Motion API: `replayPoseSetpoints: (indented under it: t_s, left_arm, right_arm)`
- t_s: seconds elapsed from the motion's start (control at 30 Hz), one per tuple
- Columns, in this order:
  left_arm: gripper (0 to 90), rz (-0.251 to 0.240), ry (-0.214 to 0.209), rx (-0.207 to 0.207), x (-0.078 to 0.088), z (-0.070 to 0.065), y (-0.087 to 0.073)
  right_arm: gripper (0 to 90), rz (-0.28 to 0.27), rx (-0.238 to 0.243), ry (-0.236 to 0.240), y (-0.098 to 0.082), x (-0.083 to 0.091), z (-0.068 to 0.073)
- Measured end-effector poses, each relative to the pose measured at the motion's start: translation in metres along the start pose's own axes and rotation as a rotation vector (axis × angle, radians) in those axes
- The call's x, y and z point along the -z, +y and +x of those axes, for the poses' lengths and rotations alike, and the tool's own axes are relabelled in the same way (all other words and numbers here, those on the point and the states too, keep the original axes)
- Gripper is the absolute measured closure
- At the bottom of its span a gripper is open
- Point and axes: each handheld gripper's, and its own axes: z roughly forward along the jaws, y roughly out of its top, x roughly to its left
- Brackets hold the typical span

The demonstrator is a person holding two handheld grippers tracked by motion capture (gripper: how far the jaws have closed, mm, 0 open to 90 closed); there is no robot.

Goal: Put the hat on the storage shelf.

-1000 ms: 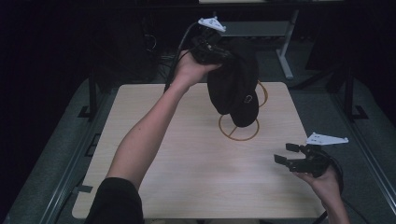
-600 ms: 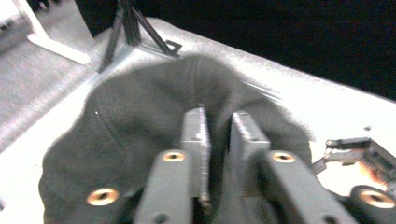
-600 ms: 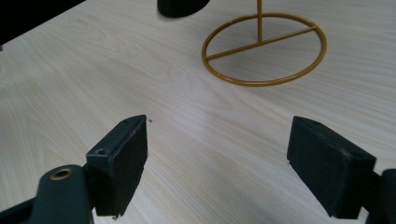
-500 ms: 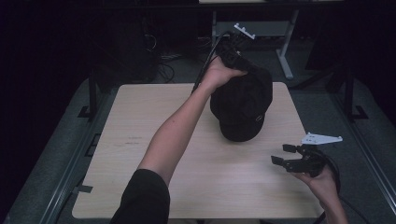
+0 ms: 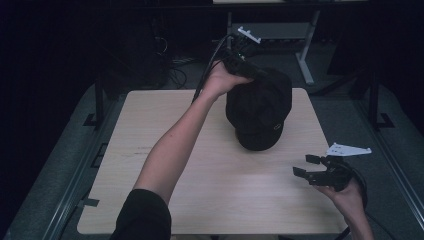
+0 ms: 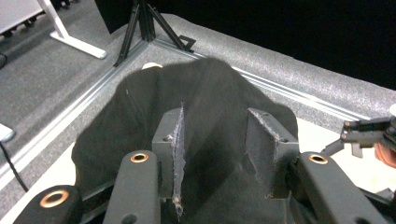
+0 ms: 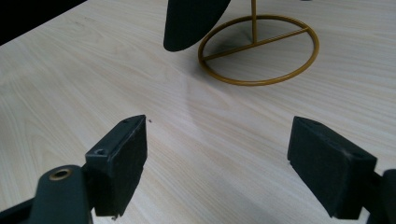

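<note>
A black cap [image 5: 258,111] sits over a gold wire stand at the far right of the wooden table [image 5: 165,150]. My left gripper [image 5: 252,72] is at the cap's back edge. In the left gripper view the jaws of the left gripper [image 6: 215,135] stand partly apart, with the cap's black cloth [image 6: 205,93] bunched between the pads. My right gripper [image 5: 304,165] hovers open near the table's front right. In the right gripper view the right gripper [image 7: 217,158] holds nothing and faces the stand's ring base [image 7: 219,74] and the cap's brim [image 7: 191,21].
Grey carpet [image 5: 350,115] and metal floor rails surround the table. A white desk frame [image 5: 305,55] stands behind it. Bare wood [image 5: 225,190] stretches between my two arms.
The left gripper carried the cap right and down over the gold stand, which the cap now hides in the high view. The right gripper has barely moved.
</note>
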Motion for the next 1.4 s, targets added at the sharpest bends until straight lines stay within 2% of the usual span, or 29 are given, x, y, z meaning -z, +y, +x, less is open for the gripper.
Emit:
replayPoseSetpoints:
  t_s: [0.27, 0.5, 0.7, 0.87, 1.03, 1.13, 1.2, 1.4]
  left_arm:
    - [49.9, -0.030, 0.017, 0.021, 0.020, -0.001, -0.021]
    - [46.6, -0.029, 0.023, 0.035, 0.032, 0.000, -0.038]
    - [38.8, -0.033, 0.024, 0.053, 0.042, 0.000, -0.052]
    - [37.5, -0.031, 0.020, 0.055, 0.051, -0.003, -0.064]
    - [36.0, -0.038, 0.039, 0.059, 0.062, -0.003, -0.076]
    - [35.7, -0.037, 0.041, 0.067, 0.065, -0.005, -0.081]
    - [35.0, -0.054, 0.043, 0.070, 0.068, -0.009, -0.089]
    - [32.3, -0.049, 0.043, 0.065, 0.070, -0.015, -0.104]
  right_arm:
    - [18.9, -0.012, 0.022, -0.025, 0.001, -0.003, 0.006]
    - [18.2, 0.007, 0.026, -0.028, 0.000, -0.008, 0.008]
    - [17.9, 0.010, 0.036, -0.031, 0.001, -0.013, 0.012]
    - [17.5, 0.019, 0.036, -0.029, 0.002, -0.015, 0.013]
    - [16.9, 0.023, 0.043, -0.025, 0.002, -0.018, 0.015]
    - [16.9, 0.025, 0.042, -0.024, 0.002, -0.019, 0.015]
    - [16.9, 0.026, 0.044, -0.028, 0.001, -0.019, 0.015]
    - [17.0, 0.037, 0.044, -0.031, 0.000, -0.021, 0.015]
